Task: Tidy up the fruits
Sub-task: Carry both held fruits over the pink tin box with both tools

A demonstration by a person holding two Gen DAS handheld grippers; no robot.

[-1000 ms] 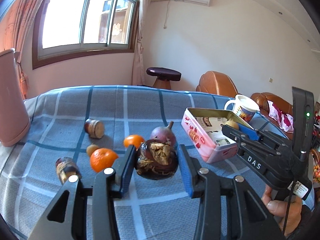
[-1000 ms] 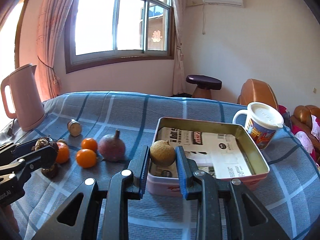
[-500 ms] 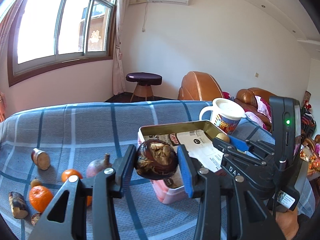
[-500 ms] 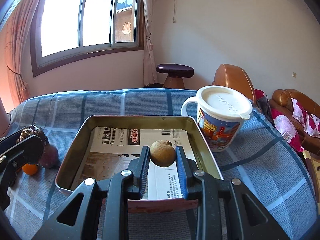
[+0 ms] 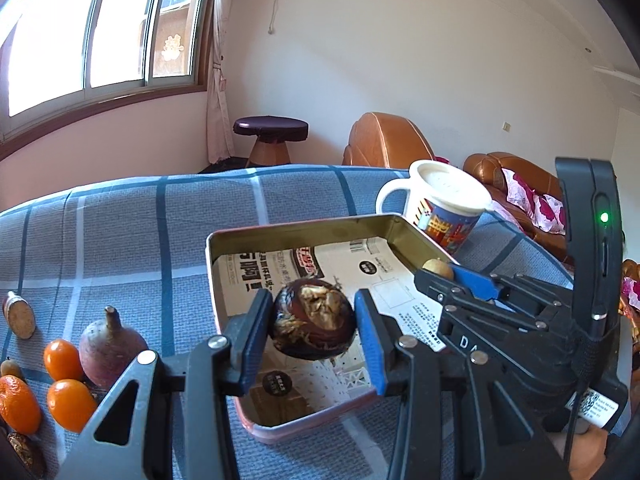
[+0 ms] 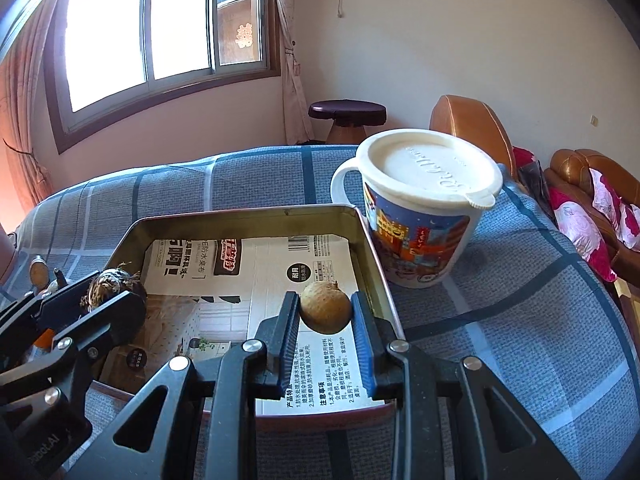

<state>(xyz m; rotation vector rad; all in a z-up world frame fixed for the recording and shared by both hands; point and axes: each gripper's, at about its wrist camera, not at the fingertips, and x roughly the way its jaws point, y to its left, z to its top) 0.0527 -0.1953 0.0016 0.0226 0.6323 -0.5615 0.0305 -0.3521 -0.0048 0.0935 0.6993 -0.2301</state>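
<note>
My left gripper (image 5: 314, 322) is shut on a dark brown mangosteen (image 5: 313, 324) and holds it over the near left part of the open metal tin (image 5: 304, 230). Paper printed with text lines the tin. My right gripper (image 6: 325, 312) is shut on a small tan longan (image 6: 326, 307), held over the tin (image 6: 240, 216) close to its right wall. In the right wrist view the left gripper (image 6: 116, 294) with the mangosteen (image 6: 114, 286) hangs at the tin's left side. In the left wrist view the right gripper (image 5: 442, 272) shows at right with the longan (image 5: 438, 269).
On the blue checked cloth left of the tin lie a reddish root (image 5: 108, 344), three oranges (image 5: 64, 360), and a cut brown piece (image 5: 18, 316). A lidded white mug (image 6: 424, 208) stands just behind the tin's far right corner. Brown leather seats (image 6: 580, 184) sit beyond the table.
Both grippers have carried their fruit rightward, from beside and in front of the tin to over its inside. The loose fruits have slid to the left edge of the views.
</note>
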